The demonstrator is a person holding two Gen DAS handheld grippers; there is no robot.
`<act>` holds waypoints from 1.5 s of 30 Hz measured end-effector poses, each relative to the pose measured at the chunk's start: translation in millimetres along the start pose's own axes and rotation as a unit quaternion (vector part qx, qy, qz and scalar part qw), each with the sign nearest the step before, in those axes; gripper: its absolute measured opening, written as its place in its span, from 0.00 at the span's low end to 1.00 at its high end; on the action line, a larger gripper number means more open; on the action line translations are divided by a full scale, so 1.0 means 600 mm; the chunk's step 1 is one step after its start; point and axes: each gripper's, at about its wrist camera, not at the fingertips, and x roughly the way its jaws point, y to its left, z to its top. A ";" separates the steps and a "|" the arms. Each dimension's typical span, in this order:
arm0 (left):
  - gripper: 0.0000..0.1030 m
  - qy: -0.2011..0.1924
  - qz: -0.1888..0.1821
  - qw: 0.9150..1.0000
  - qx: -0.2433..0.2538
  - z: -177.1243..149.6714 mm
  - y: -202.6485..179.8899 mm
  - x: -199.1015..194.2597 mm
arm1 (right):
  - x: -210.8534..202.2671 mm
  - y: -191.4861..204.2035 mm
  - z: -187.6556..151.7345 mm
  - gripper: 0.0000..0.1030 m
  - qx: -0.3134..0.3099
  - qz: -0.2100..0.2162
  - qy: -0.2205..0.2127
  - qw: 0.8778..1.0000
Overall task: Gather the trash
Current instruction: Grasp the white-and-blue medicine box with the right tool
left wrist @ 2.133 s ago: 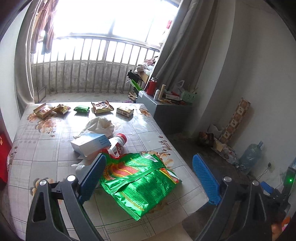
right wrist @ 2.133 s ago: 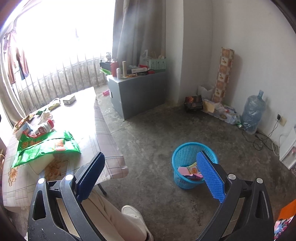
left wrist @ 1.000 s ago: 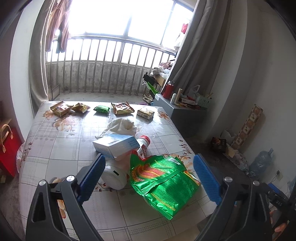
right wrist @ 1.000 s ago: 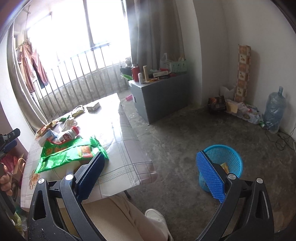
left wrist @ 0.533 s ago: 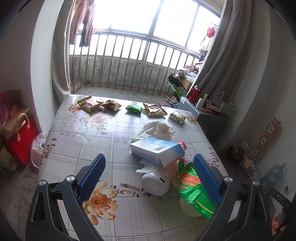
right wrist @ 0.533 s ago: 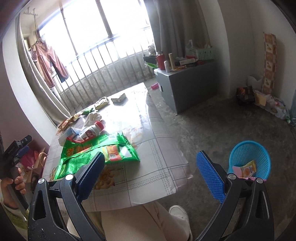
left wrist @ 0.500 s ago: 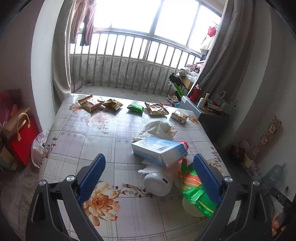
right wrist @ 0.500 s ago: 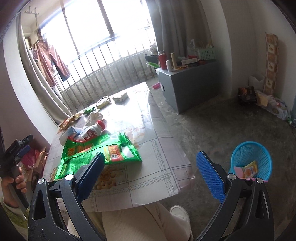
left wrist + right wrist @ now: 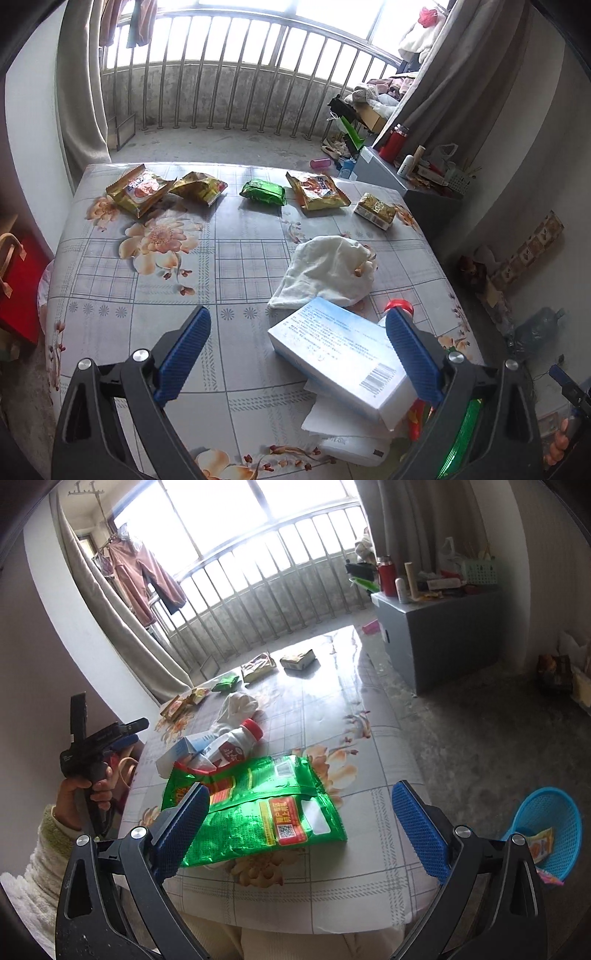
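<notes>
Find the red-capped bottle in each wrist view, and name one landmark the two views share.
Left wrist: red-capped bottle at lower right, mostly hidden behind the blue-and-white box.
Right wrist: left of centre, lying above the green bag.
Shared landmark: the white cloth.

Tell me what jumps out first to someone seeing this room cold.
The shiny green foil bag lies flat at the near end of the floral-cloth table, right ahead of the open right hand-held gripper. Behind it sit a red-capped bottle and a blue-and-white box, and snack wrappers line the far edge by the railing. On the floor to the right, a blue basket already holds some trash.
</notes>
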 end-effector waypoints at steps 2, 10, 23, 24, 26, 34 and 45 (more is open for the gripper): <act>0.91 0.013 -0.016 1.000 -0.013 0.014 0.009 0.027 | 0.016 0.008 0.018 0.91 0.000 0.017 0.012 1.000; 0.91 0.037 -0.039 0.997 -0.052 -0.017 0.036 0.066 | 0.088 0.064 0.063 0.79 0.002 0.102 0.083 0.991; 0.91 0.035 0.000 0.990 -0.137 -0.069 0.146 0.022 | 0.285 0.383 0.133 0.92 -0.292 0.063 0.244 0.923; 0.91 0.034 0.003 0.989 -0.142 -0.072 0.156 0.018 | 0.308 0.400 0.124 0.92 -0.314 0.046 0.258 0.913; 0.91 0.033 0.007 0.988 -0.148 -0.079 0.173 0.010 | 0.349 0.425 0.103 0.92 -0.354 0.025 0.294 0.887; 0.91 0.028 0.013 0.987 -0.157 -0.094 0.210 -0.012 | 0.461 0.424 0.050 0.92 -0.383 -0.064 0.390 0.835; 0.91 0.029 0.001 0.987 -0.156 -0.103 0.204 -0.010 | 0.458 0.379 0.050 0.66 -0.356 -0.078 0.405 0.838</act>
